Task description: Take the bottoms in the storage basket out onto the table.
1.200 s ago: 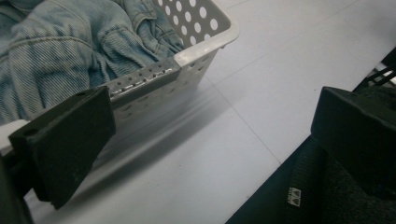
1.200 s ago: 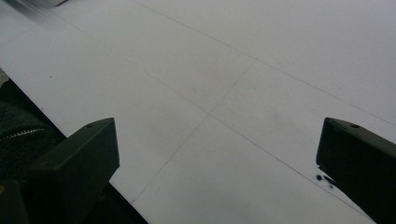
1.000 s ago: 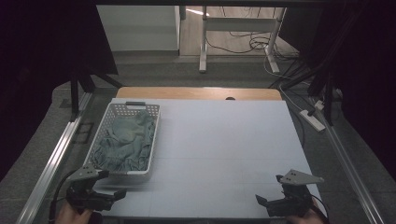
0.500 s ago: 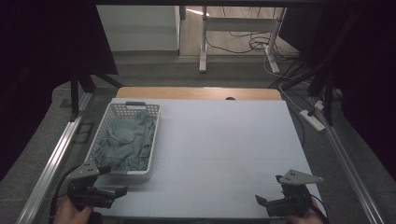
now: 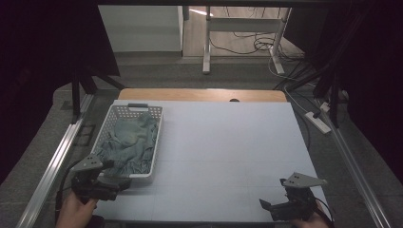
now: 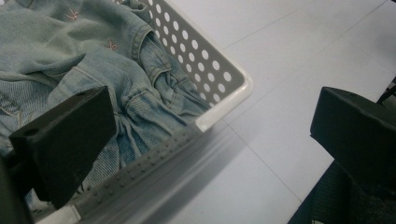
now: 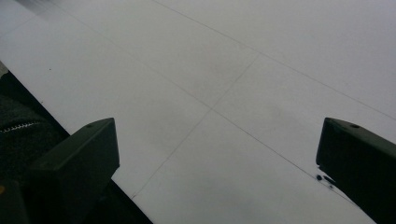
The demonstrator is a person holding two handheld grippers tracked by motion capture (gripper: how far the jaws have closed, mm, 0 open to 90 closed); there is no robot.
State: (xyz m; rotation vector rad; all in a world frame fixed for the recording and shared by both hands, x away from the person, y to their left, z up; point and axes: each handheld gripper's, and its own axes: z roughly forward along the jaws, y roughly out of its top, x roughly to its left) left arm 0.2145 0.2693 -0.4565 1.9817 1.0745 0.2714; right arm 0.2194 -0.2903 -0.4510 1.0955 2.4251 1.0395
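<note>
Jeans not yet taken from the basket.

The jeans [image 5: 129, 142] lie crumpled in the white basket [image 5: 157, 142] at the left of the high view, untouched. The left gripper [image 5: 115, 183] hovers at the basket's near corner, lower left of the frame, jaws spread wide with nothing between them. The right gripper [image 5: 271, 209] waits at lower right over the bare table [image 5: 228, 142], jaws also wide apart and empty. Grasping, lifting out and everything after appear to remain.
</note>
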